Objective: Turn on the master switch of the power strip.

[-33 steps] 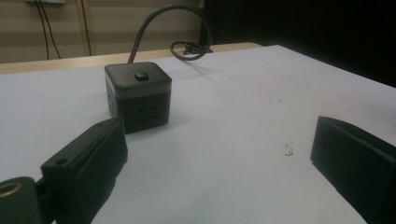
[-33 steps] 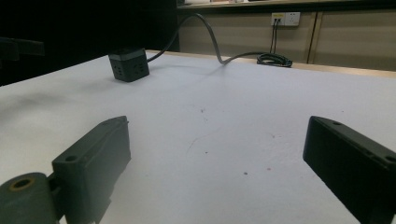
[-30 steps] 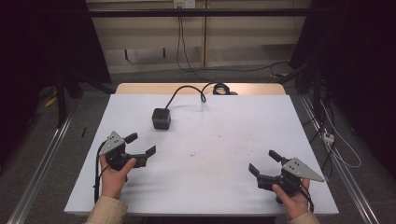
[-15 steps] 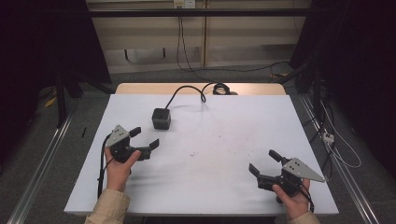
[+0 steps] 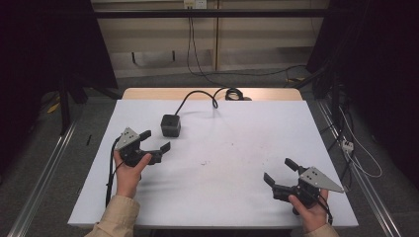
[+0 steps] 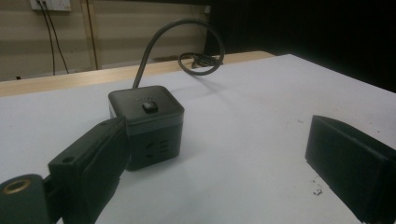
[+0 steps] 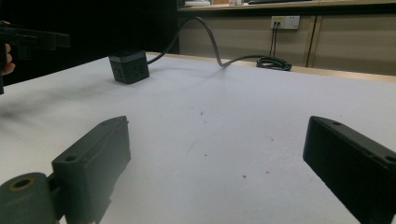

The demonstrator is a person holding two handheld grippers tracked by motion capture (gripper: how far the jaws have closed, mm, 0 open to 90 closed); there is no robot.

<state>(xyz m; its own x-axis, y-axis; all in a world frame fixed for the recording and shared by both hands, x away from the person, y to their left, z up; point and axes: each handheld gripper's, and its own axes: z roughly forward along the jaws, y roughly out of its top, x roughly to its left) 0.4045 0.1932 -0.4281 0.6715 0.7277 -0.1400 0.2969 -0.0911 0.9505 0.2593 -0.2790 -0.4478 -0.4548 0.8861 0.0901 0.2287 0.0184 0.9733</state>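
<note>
The left gripper (image 5: 154, 141) has its jaws spread wide with nothing between them; it hovers above the white table (image 5: 237, 143) with the tips pointing toward the black cube power socket (image 5: 170, 125), which sits just beyond them, near but not touched. In the left gripper view the cube (image 6: 145, 126) stands upright on the table just past the left-hand jaw, a small button on its top face and plug slots on its front side. Its grey cable (image 5: 197, 96) arches up from the back of the cube and runs to a coil (image 5: 232, 93) on the wooden strip at the far edge of the table.

The right gripper (image 5: 280, 172) is likewise released, jaws wide apart and holding nothing, low over the near right corner of the table, well apart from the cube. In the right gripper view the socket (image 7: 129, 66) sits far off to the upper left, its cable (image 7: 210, 42) curving away toward the coil.
</note>
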